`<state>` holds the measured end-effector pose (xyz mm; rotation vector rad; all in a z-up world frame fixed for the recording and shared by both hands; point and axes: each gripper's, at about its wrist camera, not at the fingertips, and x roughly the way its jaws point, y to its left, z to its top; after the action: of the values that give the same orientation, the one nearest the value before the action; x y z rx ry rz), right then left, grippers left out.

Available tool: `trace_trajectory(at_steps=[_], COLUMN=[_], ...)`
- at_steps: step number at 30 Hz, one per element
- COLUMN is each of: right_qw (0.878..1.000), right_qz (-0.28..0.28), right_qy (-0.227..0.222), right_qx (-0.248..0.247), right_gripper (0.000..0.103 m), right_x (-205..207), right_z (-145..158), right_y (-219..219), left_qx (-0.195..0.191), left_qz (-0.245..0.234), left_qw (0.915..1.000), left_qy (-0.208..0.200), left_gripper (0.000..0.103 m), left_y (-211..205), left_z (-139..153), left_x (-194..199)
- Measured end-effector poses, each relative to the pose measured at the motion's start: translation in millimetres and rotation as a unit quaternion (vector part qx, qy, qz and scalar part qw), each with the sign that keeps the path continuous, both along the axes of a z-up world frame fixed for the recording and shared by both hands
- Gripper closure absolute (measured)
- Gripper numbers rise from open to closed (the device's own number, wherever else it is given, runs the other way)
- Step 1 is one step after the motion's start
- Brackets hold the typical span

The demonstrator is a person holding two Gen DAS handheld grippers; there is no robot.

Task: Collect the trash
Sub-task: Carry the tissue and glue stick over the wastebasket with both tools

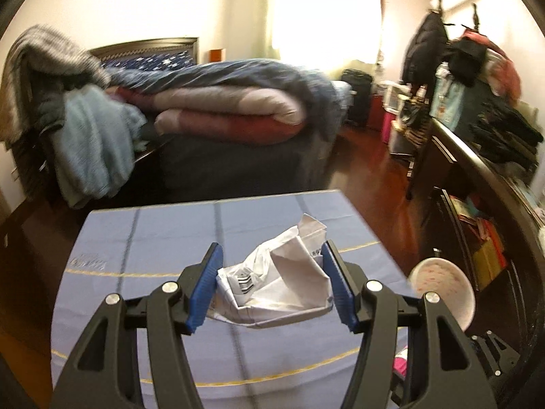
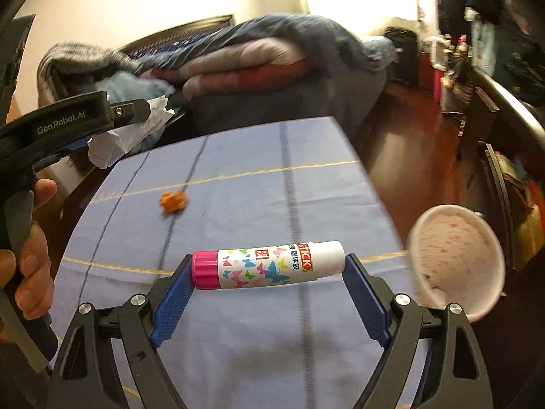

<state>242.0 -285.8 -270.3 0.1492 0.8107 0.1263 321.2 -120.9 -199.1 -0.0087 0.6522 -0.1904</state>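
My left gripper (image 1: pixel 270 272) is shut on a crumpled white paper (image 1: pixel 279 279) with a barcode and holds it above the blue tablecloth (image 1: pixel 136 238). In the right wrist view that gripper and its paper (image 2: pixel 126 133) are at the upper left. My right gripper (image 2: pixel 269 266) is shut on a glue stick (image 2: pixel 269 264) with a pink cap and butterfly print, held end to end across the pads, above the cloth. A small orange scrap (image 2: pixel 173 201) lies on the cloth beyond it. A white paper cup (image 2: pixel 456 262) with pink specks sits at the table's right edge; it also shows in the left wrist view (image 1: pixel 442 289).
A bed (image 1: pixel 221 112) piled with quilts and clothes stands behind the table. A dark wooden floor (image 1: pixel 374 156) runs to the right. A desk (image 1: pixel 477 156) with clothes and shelves of books lines the right side.
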Motion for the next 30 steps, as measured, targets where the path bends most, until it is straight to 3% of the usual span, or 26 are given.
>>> trace_trajectory(at_steps=[9, 17, 22, 30], right_qw=[0.995, 0.978, 0.971, 0.967], right_qz=[-0.095, -0.207, -0.24, -0.254], right_qy=[-0.014, 0.001, 0.004, 0.008], right_qx=[0.008, 0.02, 0.014, -0.001], right_gripper=[0.017, 0.017, 0.017, 0.017], right_x=[-25, -41, -42, -21], right_z=[1, -20, -27, -46], right_y=[-84, -171, -205, -234], left_qx=[0.011, 0.027, 0.024, 0.01], left_qz=[-0.099, -0.207, -0.243, -0.28], left_qw=[0.995, 0.978, 0.9695, 0.9567], left_qy=[-0.013, 0.004, 0.019, 0.078], left_gripper=[0.043, 0.043, 0.043, 0.04], left_y=[-104, -213, -256, -307], left_z=[12, -14, -33, -66], left_x=[-10, -10, -2, 25])
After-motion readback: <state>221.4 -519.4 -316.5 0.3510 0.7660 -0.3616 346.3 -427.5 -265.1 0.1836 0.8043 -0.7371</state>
